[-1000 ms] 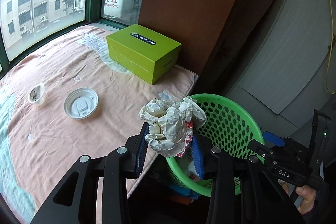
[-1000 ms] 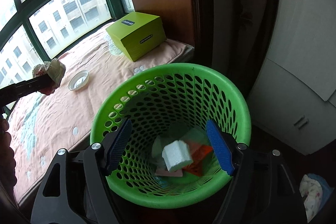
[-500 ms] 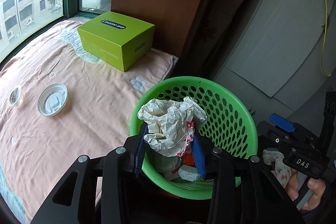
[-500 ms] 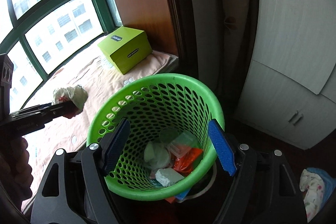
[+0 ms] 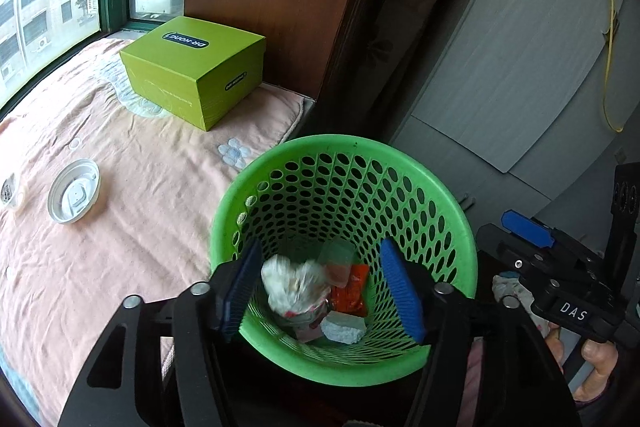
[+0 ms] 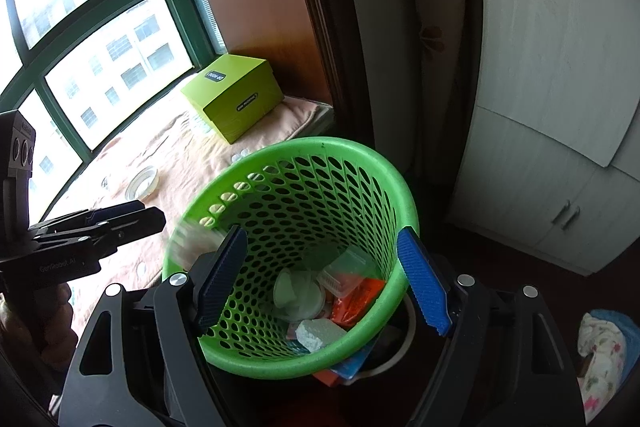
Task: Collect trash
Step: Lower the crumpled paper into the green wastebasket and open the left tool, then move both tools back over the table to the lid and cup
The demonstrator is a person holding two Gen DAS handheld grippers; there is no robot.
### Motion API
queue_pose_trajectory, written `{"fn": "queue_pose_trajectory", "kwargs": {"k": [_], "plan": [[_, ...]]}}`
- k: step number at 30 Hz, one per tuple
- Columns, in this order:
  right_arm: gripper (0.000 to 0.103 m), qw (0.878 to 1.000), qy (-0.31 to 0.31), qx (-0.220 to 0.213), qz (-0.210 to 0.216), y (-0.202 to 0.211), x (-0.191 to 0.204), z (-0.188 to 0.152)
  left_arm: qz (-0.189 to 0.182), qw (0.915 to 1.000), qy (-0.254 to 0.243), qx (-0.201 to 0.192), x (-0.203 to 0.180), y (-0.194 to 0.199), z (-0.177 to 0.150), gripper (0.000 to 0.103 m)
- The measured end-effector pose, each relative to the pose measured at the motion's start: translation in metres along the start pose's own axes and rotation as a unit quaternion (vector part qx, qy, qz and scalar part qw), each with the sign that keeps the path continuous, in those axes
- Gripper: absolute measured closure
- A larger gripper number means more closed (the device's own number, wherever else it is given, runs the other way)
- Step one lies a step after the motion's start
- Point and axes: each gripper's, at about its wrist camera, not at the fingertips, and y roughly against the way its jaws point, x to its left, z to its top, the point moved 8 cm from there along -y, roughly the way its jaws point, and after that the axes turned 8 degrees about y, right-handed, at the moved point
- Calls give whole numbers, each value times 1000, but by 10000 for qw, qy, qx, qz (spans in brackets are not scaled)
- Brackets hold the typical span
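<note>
A green perforated basket (image 5: 448,195) stands beside the bed and holds several pieces of trash. My left gripper (image 5: 322,291) is open above the basket's near rim. The crumpled white paper wad (image 5: 294,285) is blurred and falling inside the basket between the fingers. In the right wrist view the wad (image 6: 192,243) is a blur at the basket's (image 6: 384,179) left rim, below the left gripper (image 6: 136,215). My right gripper (image 6: 320,281) is open and empty over the basket. A white cup lid (image 5: 74,191) lies on the pink bedsheet.
A green shoebox (image 5: 192,67) sits at the bed's far corner by a brown panel. A small white cup (image 5: 10,189) lies left of the lid. Grey cabinets (image 6: 560,107) stand to the right. A floral cloth (image 6: 604,351) lies on the floor.
My left gripper moved over the basket, opened and let go of the paper wad, which is dropping in. The right gripper drew back a little and stayed open.
</note>
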Motion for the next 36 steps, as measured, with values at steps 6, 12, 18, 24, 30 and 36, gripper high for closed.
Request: {"fn": "queue_pose_trajectory", "kwargs": {"k": [6,12,18,24,30,36], "plan": [[26,10000,41,19,59,-1,5,0,97,9999,34,-60,8,4,0,38],[22,9997,157,27,177,-5,19,2,357,9989,136,-280,31,19,6,29],[20,9989,337,23,322,-10,38,9,675,9960,356,-461,68,39,14,26],[19,9970,556,64,542,-20,66,17,1131,9898,639,-579,120,58,20,21],[18,9926,901,167,795,-37,106,25,1620,9797,971,-671,182,77,27,17],[18,9860,1262,237,1067,-56,152,36,2039,9672,1338,-710,245,94,31,16]]}}
